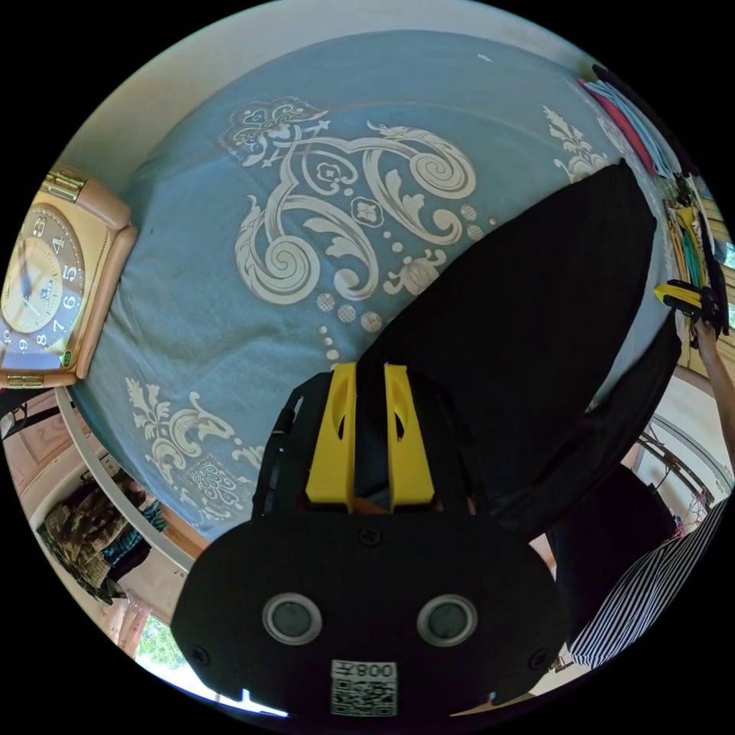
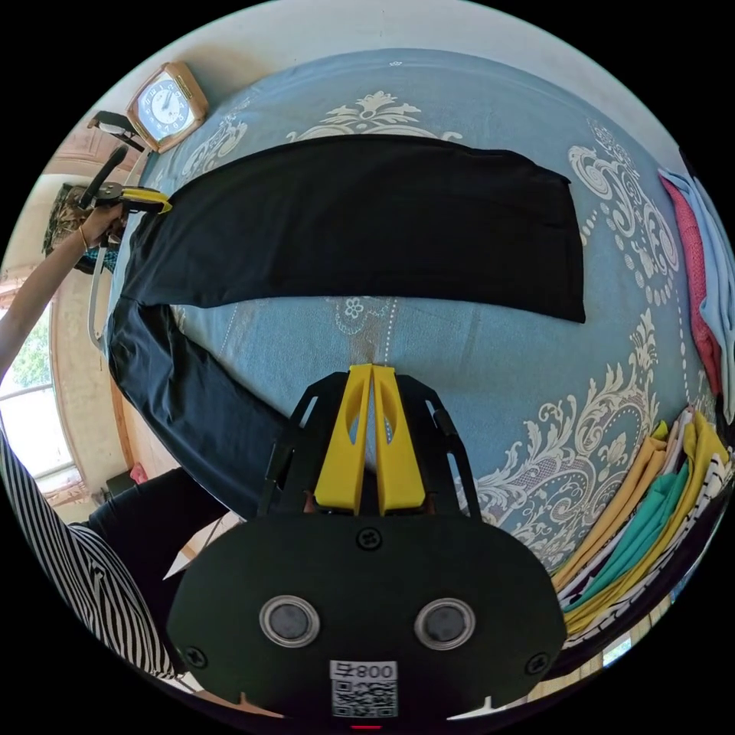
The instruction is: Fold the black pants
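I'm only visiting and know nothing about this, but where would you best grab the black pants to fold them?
Probably by the far hem of the black pants, the straight short edge near the stacked clothes. That leg lies flat on the blue bedsheet, so a hand-held gripper could slide in low from that end and pinch the edge. The other leg droops off the bed's side.

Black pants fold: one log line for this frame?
stage: pants flat on bed, one end hanging off | left gripper: at pants edge, grip unclear | right gripper: shut, empty
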